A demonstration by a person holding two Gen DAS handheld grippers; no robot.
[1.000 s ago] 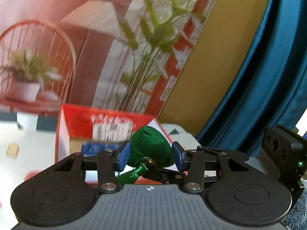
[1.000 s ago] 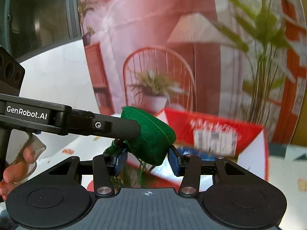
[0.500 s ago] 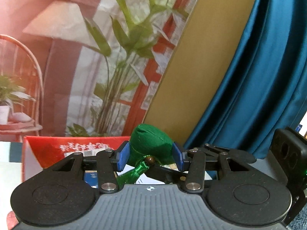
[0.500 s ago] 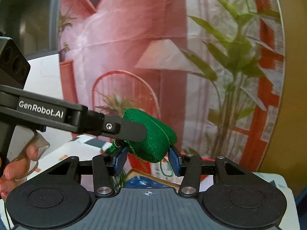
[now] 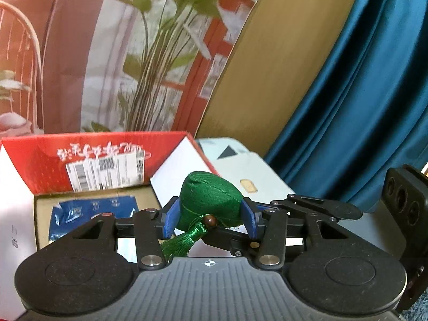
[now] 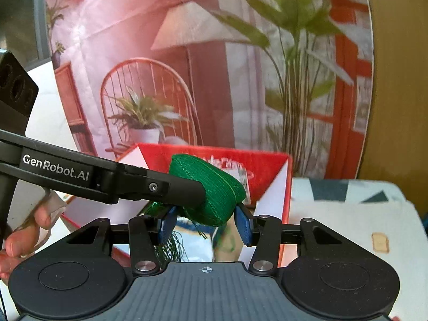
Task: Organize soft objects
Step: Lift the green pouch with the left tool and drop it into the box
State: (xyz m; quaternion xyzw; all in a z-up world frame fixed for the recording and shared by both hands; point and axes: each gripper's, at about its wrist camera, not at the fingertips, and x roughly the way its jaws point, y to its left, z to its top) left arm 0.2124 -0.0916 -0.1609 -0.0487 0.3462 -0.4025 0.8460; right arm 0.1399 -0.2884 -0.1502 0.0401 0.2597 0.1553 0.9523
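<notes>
Now, on my left side, the left gripper point(image 5: 211, 220) is clamped on the green pouch point(image 5: 210, 204), its blue pads point(image 5: 171, 220) pressing the fabric from both sides. A green tassel point(image 5: 184, 242) with a brown bead point(image 5: 210, 220) hangs from the pouch toward the camera. Beyond it I see the open red box point(image 5: 88, 160) with a white label on its inner wall and a blue packet point(image 5: 93, 215) lying inside. The pouch sits above the box's near right corner, held up off the table point(image 5: 267, 182).

From my right wrist camera, the left gripper's black finger point(image 6: 171, 190) reaches in from the left and presses the pouch point(image 6: 214, 187). The right gripper point(image 6: 206, 226) has its blue pads point(image 6: 244, 226) spread apart on either side below the pouch; I cannot tell whether either pad touches it. The red box point(image 6: 267, 165) stands just behind.
</notes>
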